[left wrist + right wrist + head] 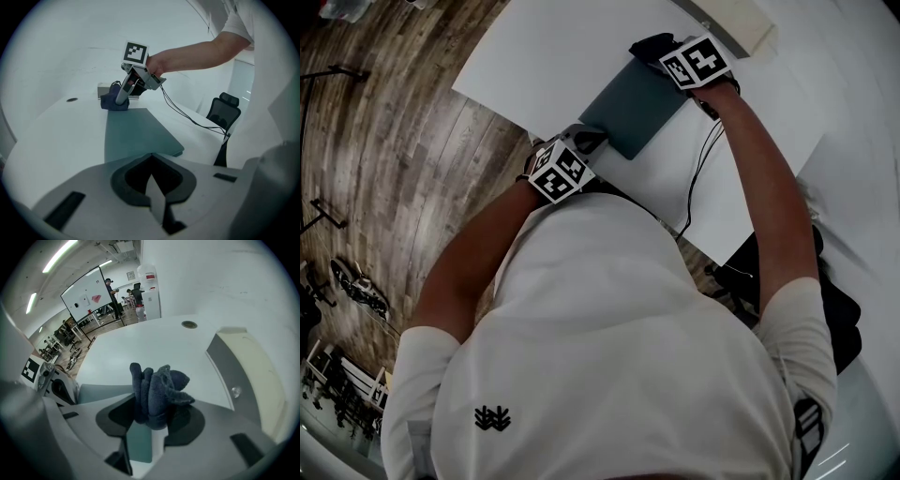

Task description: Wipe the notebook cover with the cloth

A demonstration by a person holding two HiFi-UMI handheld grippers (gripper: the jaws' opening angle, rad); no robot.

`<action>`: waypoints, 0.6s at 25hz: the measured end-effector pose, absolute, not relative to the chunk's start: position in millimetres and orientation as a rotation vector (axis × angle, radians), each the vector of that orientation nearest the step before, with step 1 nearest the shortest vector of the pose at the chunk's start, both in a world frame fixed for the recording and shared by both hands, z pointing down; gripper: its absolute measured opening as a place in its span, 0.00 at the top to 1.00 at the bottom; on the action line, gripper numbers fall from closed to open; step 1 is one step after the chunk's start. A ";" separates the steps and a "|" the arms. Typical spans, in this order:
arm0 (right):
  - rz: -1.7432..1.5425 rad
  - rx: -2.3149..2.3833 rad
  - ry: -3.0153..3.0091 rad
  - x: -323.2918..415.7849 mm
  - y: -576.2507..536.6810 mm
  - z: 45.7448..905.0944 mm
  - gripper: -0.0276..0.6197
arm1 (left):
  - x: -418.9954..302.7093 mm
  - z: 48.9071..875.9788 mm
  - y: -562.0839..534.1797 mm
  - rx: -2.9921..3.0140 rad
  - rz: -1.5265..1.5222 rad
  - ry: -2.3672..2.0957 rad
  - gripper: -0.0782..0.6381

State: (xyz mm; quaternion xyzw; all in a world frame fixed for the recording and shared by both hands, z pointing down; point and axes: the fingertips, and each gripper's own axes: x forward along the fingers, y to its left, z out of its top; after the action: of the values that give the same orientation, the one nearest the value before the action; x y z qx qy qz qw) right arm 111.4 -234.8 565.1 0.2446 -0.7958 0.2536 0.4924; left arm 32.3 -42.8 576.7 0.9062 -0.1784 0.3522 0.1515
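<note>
The right tool (149, 425) is clamped on the bunched cloth (158, 390), which rests at the far end of the notebook (633, 105) on the counter (544, 47). The left tool (152, 183), jaws together and empty, sits at the notebook's near corner.

"Where is the left gripper (151, 180)?"

"At the near corner of the notebook (633, 105). Its jaws are closed together with nothing between them, and the left forearm (478, 253) is bent in close to the body."

"And the right gripper (150, 427)?"

"At the notebook's far end. The right arm (759, 178) is stretched out almost straight. The jaws are clamped on the bunched dark cloth (157, 392), and the gripper is tilted down toward the cover."
</note>
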 end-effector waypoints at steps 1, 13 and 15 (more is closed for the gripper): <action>0.612 0.610 -1.930 114.9 -238.5 565.5 0.70 | 32.8 577.2 -42.7 2.599 1.011 -0.510 0.88; 0.579 0.814 -1.974 149.8 -235.1 547.2 0.70 | 24.7 580.2 -42.5 2.550 0.975 -0.489 0.88; 0.592 0.842 -2.006 155.7 -219.9 540.8 0.70 | 21.4 576.8 -41.0 2.506 0.942 -0.497 0.88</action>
State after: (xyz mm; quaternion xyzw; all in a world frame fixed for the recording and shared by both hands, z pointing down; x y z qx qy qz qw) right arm 155.7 -219.9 540.8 0.3372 -0.8036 0.2371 0.4292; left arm 21.4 -41.0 576.8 0.9003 -0.1784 0.3382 0.2077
